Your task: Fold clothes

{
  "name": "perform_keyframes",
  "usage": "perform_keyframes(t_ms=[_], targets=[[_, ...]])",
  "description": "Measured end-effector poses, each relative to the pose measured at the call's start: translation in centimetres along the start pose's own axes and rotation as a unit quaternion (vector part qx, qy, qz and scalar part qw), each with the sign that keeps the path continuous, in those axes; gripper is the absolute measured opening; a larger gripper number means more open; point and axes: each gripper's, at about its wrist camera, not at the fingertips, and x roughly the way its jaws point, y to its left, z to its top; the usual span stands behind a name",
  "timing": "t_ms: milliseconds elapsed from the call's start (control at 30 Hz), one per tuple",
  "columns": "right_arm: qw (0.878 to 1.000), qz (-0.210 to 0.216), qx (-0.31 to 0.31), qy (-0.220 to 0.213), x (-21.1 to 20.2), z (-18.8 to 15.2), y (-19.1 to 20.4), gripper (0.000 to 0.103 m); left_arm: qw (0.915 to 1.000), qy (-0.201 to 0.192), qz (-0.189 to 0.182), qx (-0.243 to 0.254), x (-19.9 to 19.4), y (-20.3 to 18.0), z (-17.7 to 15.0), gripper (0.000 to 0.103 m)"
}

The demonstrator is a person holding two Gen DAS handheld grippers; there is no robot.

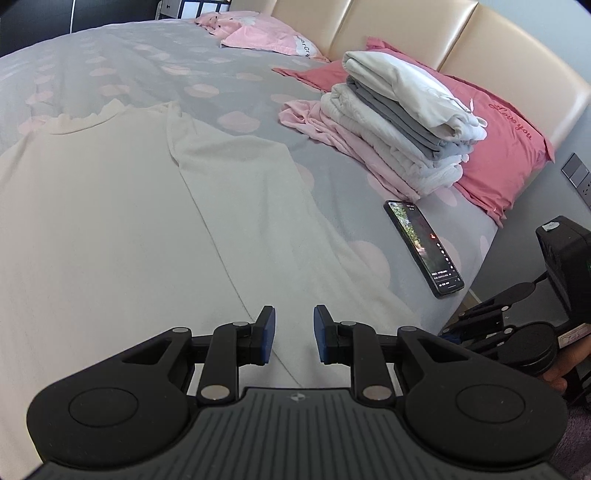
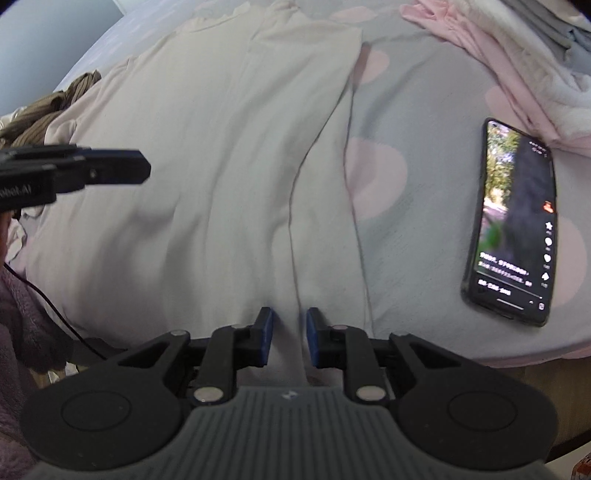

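The top [image 2: 207, 155] is laid flat, one side folded in. The hem is straddled by the right gripper [image 2: 289, 338], jaws parted, unclamped. The left gripper [image 1: 294, 338] is held released, empty. Next, both hem corners must be clamped.

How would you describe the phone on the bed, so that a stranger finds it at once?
Start at the beige padded headboard and the dark pink pillow against it. In front of that pillow is a stack of folded clothes. The phone lies flat on the spotted grey sheet beyond the stack, near the bed's edge: the only black, hard, lit thing among soft fabric.
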Motion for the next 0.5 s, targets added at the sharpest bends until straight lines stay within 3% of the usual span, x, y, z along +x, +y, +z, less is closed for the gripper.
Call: perform_keyframes(t_ms=[267, 500], targets=[[0.999, 0.018, 0.031, -0.014, -3.5, -0.4, 0.0, 0.007, 1.0, 0.001, -0.008, -0.002, 0.0, 0.0, 0.0, 0.019], [0.999, -0.043, 0.014, -0.005, -4.9, -0.9, 0.7, 0.007, 0.9998, 0.012, -0.012, 0.009, 0.7, -0.6, 0.4, 0.019]])
